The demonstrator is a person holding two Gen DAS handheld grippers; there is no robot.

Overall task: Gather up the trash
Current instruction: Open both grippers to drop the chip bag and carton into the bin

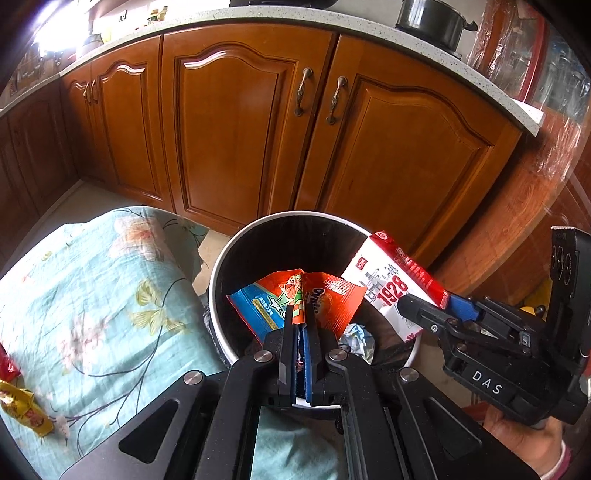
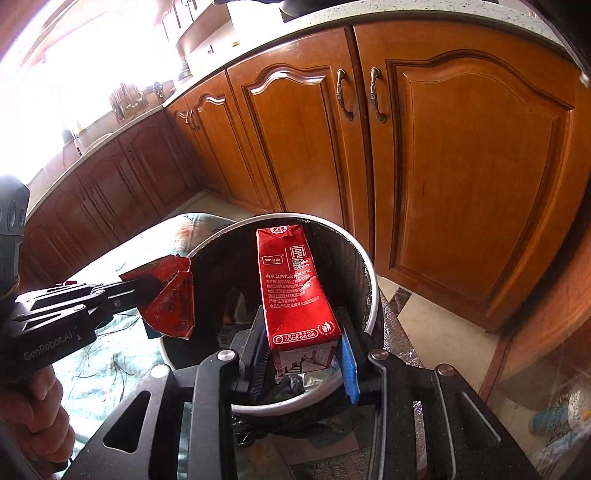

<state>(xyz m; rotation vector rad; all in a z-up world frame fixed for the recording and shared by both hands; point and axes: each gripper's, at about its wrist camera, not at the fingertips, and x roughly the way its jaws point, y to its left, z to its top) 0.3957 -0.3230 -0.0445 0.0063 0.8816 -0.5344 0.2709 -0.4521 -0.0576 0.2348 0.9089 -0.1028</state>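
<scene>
A round white-rimmed trash bin (image 1: 221, 266) (image 2: 373, 295) stands on the floor before the wooden cabinets. My left gripper (image 1: 301, 314) is shut on an orange and blue snack wrapper (image 1: 328, 295), held over the bin's mouth; in the right wrist view the wrapper (image 2: 170, 299) hangs at the bin's left rim from the left gripper (image 2: 147, 291). My right gripper (image 2: 303, 350) is shut on a red and white milk carton (image 2: 295, 288), tilted over the bin. In the left wrist view the carton (image 1: 388, 288) sits at the bin's right rim in the right gripper (image 1: 424, 306). Crumpled paper (image 1: 356, 339) lies inside the bin.
A table with a floral teal cloth (image 1: 92, 288) is left of the bin, with a yellow wrapper (image 1: 26, 410) and a red one (image 1: 7, 365) at its edge. Cabinet doors (image 1: 229, 122) stand behind. A dark pot (image 1: 432, 22) sits on the counter. A hand (image 2: 33, 406) holds the left gripper.
</scene>
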